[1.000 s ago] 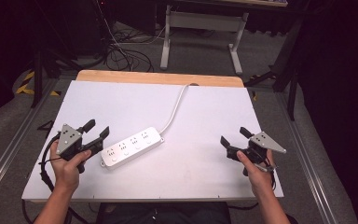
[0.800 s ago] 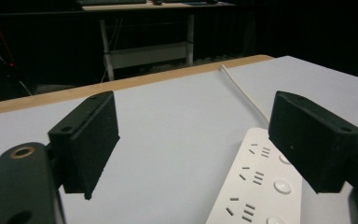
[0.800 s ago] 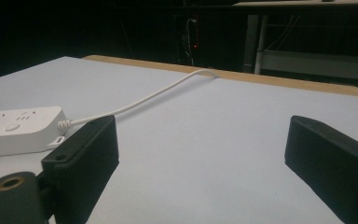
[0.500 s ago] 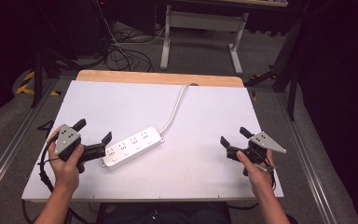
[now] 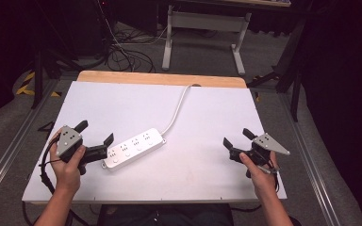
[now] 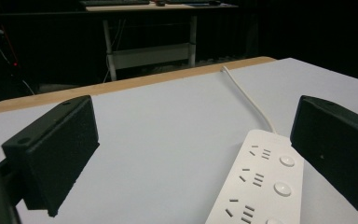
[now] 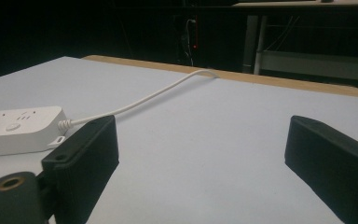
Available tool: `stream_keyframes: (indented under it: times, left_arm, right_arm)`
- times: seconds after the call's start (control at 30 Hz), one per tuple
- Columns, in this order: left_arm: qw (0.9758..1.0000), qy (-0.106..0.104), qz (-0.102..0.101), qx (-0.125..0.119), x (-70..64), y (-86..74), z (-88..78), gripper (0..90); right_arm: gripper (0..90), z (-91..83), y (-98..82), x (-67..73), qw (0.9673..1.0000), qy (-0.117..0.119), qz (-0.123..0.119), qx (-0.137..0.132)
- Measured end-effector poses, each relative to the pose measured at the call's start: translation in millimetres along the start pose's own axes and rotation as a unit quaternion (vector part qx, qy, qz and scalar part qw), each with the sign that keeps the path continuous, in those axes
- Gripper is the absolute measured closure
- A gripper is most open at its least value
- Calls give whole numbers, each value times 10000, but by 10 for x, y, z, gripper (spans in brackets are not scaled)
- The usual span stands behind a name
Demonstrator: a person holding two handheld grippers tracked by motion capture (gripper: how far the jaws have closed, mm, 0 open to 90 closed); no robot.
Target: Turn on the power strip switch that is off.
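At counter's near-left, power strip (image 5: 133,147) lies flat — my left hand-held gripper (image 5: 94,136) jaws just opened wide, nothing clamped; right hand-held gripper (image 5: 238,141) apart, idle. Risk I judge: jaw clips strip end, skews it.

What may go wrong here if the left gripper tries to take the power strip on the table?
1. The left gripper stands open at the near end of the power strip; a grip on that end alone may let the long body swing or slip.
2. Its white cord runs over the far table edge, so a pull could make it drag or catch.
3. The right gripper is open and far off, so it gives no support.
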State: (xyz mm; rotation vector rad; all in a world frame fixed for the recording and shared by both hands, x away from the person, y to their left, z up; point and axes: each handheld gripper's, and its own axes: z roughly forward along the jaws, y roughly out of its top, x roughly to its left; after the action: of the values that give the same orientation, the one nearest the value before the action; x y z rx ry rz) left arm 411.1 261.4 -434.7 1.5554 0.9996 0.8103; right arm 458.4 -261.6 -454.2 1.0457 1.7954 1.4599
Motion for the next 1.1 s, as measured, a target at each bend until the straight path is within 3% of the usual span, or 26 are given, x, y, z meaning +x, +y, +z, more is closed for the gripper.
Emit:
stream_keyframes:
  times: [1.1]
  left_arm:
    - [9999,81,-86,79,18,-20,-32,29]
  right_arm:
    - [103,41,6,31,10000,57,-39,30]
